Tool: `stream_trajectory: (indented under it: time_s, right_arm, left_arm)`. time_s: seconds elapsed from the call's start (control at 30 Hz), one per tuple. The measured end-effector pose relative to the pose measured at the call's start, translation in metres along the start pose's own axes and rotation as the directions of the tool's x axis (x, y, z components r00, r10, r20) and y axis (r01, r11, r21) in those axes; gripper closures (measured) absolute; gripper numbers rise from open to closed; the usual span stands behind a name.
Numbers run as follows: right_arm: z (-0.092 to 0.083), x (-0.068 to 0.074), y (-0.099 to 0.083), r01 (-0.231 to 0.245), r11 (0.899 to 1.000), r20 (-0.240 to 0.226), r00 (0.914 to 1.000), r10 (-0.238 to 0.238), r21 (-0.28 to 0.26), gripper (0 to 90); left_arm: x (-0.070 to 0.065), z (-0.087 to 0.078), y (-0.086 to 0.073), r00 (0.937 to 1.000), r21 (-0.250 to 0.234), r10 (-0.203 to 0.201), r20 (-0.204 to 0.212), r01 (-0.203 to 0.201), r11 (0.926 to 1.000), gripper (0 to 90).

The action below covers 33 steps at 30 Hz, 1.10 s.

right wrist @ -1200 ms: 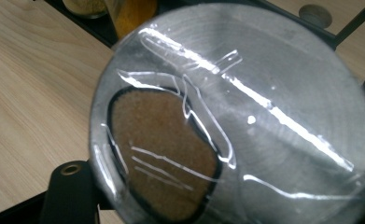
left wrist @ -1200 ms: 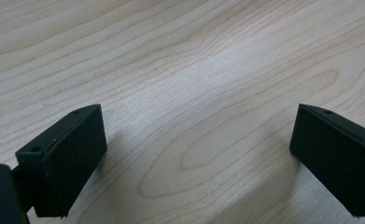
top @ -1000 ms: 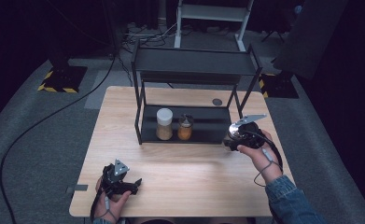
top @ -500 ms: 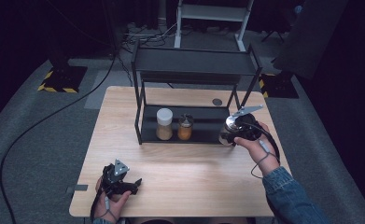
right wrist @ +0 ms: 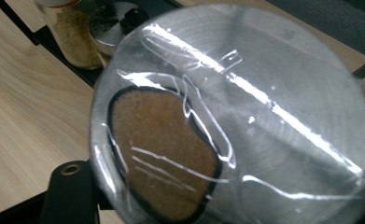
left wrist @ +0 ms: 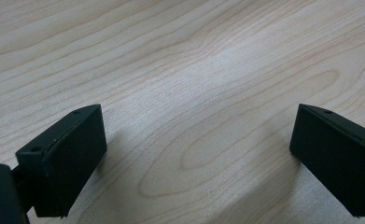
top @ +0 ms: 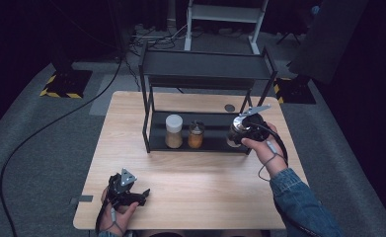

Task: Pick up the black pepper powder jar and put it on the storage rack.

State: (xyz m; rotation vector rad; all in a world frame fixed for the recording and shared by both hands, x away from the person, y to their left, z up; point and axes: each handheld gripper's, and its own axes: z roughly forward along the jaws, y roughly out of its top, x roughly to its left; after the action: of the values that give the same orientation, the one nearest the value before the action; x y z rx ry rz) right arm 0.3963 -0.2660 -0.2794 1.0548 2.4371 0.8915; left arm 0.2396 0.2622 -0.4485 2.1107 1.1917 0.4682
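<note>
A black two-level rack (top: 205, 64) stands at the back of the wooden table (top: 190, 173). My right gripper (top: 241, 132) is shut on a jar with a silver lid (top: 236, 127), held at the right end of the rack's lower shelf. In the right gripper view the silver lid (right wrist: 273, 107) is very close, with a clear window onto brown powder. My left gripper (top: 140, 193) lies on the table near the front left. Its jaws stand wide apart over bare wood (left wrist: 196, 154), nothing between them.
On the lower shelf stand a white-lidded jar (top: 173, 131) of tan powder and a smaller orange-filled jar (top: 195, 135); the right gripper view has them as the tan jar (right wrist: 73, 32) and the smaller jar (right wrist: 117, 23). A small dark disc (top: 229, 107) lies behind the rack.
My right hand has carried the silver-lidded jar left and away from me, up to the rack's lower shelf. The left gripper has stayed put.
</note>
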Motion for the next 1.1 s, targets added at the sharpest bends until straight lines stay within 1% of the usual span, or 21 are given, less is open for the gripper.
stream_trajectory:
  time_s: [0.17, 0.43, 0.67, 0.97, 1.1]
  right_arm:
    - [0.01, -0.001, 0.005, 0.001, 1.0, 0.004, 1.0, -0.001, 0.004, 31.1]
    - [0.027, -0.003, 0.008, 0.003, 1.0, -0.001, 1.0, -0.003, 0.003, 31.1]
    - [0.043, -0.002, 0.008, 0.005, 1.0, -0.004, 1.0, -0.005, 0.01, 31.1]
    - [0.061, 0.002, 0.006, 0.021, 1.0, -0.011, 0.9997, -0.02, 0.013, 31.1]
    - [0.07, 0.003, 0.007, 0.021, 0.999, -0.016, 0.9997, -0.021, 0.025, 31.1]
  left_arm:
    - [0.0, 0.0, 0.0, 1.0, 0.0, 0.0, 0.0, 0.0, 1.0, 3.6]
    - [0.0, 0.0, 0.0, 1.0, 0.0, 0.001, 0.0, -0.001, 1.0, 3.6]
    - [0.0, 0.0, 0.0, 1.0, 0.0, 0.0, 0.0, 0.0, 1.0, 3.6]
    - [0.0, 0.0, 0.0, 1.0, -0.001, 0.001, 0.0, -0.001, 1.0, 3.6]
    - [0.0, 0.0, 0.0, 1.0, 0.0, 0.001, 0.0, -0.001, 1.0, 3.6]
